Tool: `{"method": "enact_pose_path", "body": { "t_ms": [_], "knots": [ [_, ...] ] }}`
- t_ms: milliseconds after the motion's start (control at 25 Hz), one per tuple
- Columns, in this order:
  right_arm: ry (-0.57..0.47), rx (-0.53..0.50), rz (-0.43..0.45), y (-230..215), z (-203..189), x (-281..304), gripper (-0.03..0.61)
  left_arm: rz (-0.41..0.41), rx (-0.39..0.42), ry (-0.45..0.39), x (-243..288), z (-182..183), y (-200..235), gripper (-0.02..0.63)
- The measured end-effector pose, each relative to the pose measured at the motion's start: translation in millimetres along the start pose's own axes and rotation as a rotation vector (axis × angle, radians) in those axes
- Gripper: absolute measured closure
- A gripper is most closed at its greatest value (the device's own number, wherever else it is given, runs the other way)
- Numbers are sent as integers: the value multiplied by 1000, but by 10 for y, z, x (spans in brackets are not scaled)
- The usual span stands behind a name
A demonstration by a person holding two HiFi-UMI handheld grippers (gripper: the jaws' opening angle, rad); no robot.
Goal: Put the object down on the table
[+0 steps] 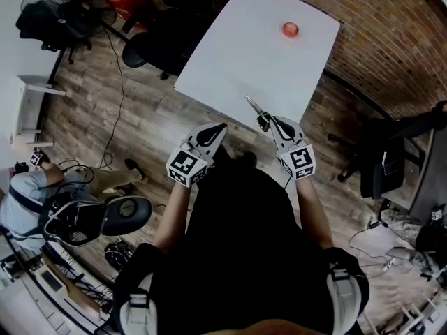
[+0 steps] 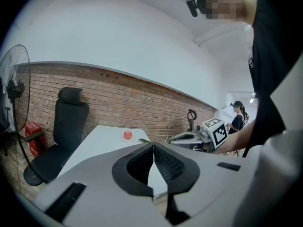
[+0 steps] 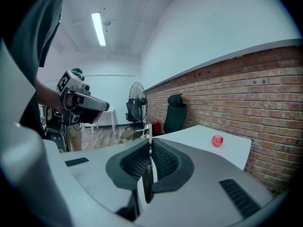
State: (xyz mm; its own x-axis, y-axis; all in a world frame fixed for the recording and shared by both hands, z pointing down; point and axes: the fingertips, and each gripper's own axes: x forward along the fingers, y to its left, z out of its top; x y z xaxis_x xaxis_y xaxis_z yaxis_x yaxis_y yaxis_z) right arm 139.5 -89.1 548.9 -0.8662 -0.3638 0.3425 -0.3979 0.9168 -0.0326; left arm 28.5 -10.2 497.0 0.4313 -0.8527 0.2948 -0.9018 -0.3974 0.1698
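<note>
My right gripper [image 1: 274,119] is shut on a thin metal tool like a pair of scissors [image 1: 255,109], whose blades point out over the near edge of the white table [image 1: 237,54]. In the right gripper view the tool's blade [image 3: 149,132] sticks up between the closed jaws of the right gripper [image 3: 150,141], and its dark handle hangs below. My left gripper [image 1: 222,125] is shut with nothing in it, just short of the table's near corner; its jaws meet in the left gripper view [image 2: 154,144]. A small red ball [image 1: 290,29] sits far off on the table.
A black office chair [image 1: 157,47] stands by the table's left side, and a fan [image 1: 63,12] beyond it. A seated person [image 1: 28,194] and a dark stool [image 1: 98,218] are at the left. Another chair [image 1: 380,166] and floor cables are at the right. A brick wall runs behind the table.
</note>
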Motion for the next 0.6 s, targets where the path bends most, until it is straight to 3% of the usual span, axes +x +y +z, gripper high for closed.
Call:
{"method": "enact_pose_path", "body": {
  "t_ms": [600],
  "knots": [
    [33, -6, -76, -189, 1, 179, 577, -55, 18, -14, 189, 156, 346, 592]
  ]
}}
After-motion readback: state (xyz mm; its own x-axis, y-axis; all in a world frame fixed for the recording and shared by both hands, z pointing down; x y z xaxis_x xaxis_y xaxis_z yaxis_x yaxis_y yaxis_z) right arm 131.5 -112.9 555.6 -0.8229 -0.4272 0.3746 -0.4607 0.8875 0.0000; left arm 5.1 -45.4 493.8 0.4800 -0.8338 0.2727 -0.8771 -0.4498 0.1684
